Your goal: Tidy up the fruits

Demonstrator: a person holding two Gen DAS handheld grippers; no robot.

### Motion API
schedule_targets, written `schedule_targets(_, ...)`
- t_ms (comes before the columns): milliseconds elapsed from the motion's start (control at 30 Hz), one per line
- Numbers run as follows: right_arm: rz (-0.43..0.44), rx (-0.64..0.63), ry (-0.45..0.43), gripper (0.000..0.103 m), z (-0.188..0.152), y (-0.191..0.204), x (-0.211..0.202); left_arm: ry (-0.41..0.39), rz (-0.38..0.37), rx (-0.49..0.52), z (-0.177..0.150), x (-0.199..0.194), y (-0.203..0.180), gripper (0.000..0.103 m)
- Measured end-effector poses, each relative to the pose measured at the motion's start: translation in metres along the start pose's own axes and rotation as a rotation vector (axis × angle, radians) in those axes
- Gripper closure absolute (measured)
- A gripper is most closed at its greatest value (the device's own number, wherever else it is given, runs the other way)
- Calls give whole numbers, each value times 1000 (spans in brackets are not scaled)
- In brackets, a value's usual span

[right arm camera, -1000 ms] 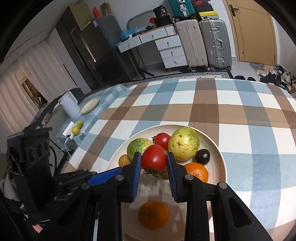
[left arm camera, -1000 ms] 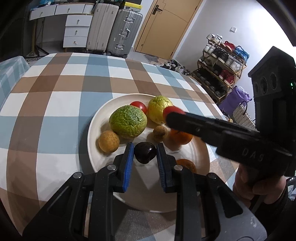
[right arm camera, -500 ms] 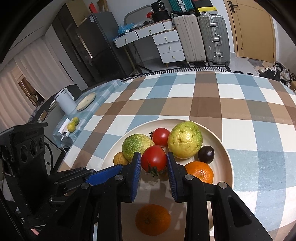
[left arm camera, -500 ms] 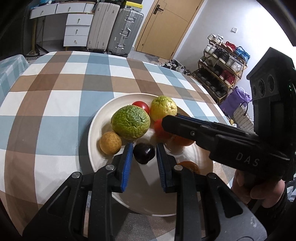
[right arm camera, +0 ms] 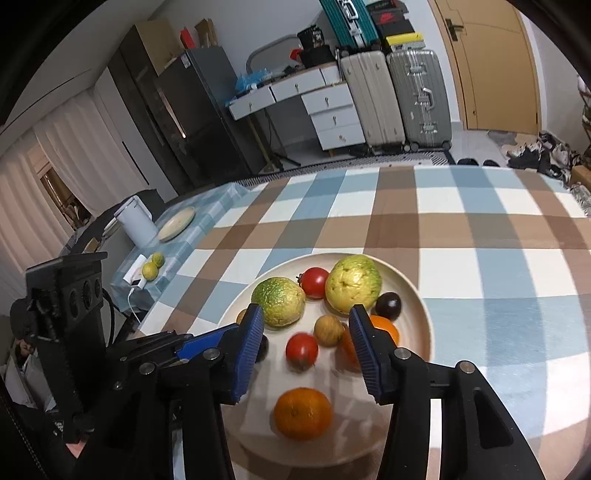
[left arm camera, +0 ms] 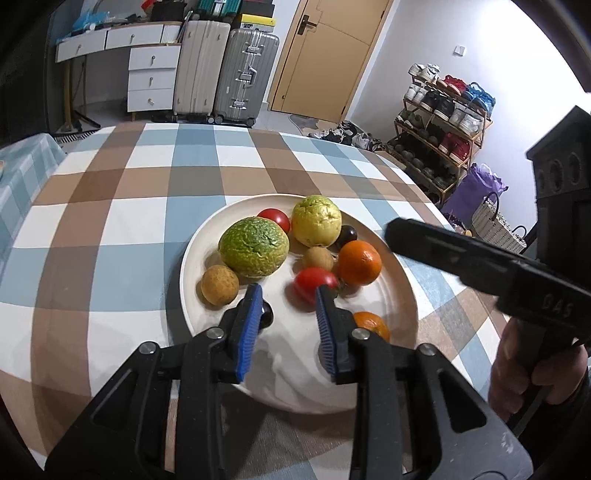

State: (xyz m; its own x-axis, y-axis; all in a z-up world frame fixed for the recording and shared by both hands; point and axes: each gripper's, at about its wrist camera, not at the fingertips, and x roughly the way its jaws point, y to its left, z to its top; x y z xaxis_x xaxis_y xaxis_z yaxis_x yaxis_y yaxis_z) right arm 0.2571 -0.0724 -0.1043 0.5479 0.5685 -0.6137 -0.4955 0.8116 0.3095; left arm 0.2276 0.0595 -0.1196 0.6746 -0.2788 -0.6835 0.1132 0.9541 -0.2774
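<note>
Resting on the plate (right arm camera: 424, 325), every visible fruit looks placed; both grippers, left (left arm camera: 286, 321) and right (right arm camera: 306, 343), gape empty, tomato (right arm camera: 301, 349) at six o'clock.

We can read just one marking: raised letters on the black body of the right hand-held gripper (left arm camera: 491, 266) in the left wrist view, seen upside down, which look like "DAS". A black box (right arm camera: 391, 19) stacked on top of the suitcases in the right wrist view carries a small white logo, but we cannot make it out. Nothing else bears text that we can read.
</note>
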Motion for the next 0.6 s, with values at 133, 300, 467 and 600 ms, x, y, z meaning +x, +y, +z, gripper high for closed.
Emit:
schedule_targets(133, -9, 1, -60, 34, -7, 0, -26, -28, 19, 4, -3, -19, -7, 65)
schedule_targets(300, -14, -7, -138, 23, -16, 4, -58, -78, 57, 20, -5, -50, -19, 47)
schedule_targets(467, -21, -26, -215, 12, -24, 13, -90, -152, 96, 19, -7, -85, -30, 28)
schedule_targets(600, -34, -60, -304, 3, -32, 25, -120, -210, 128, 23, -9, -114, -40, 21)
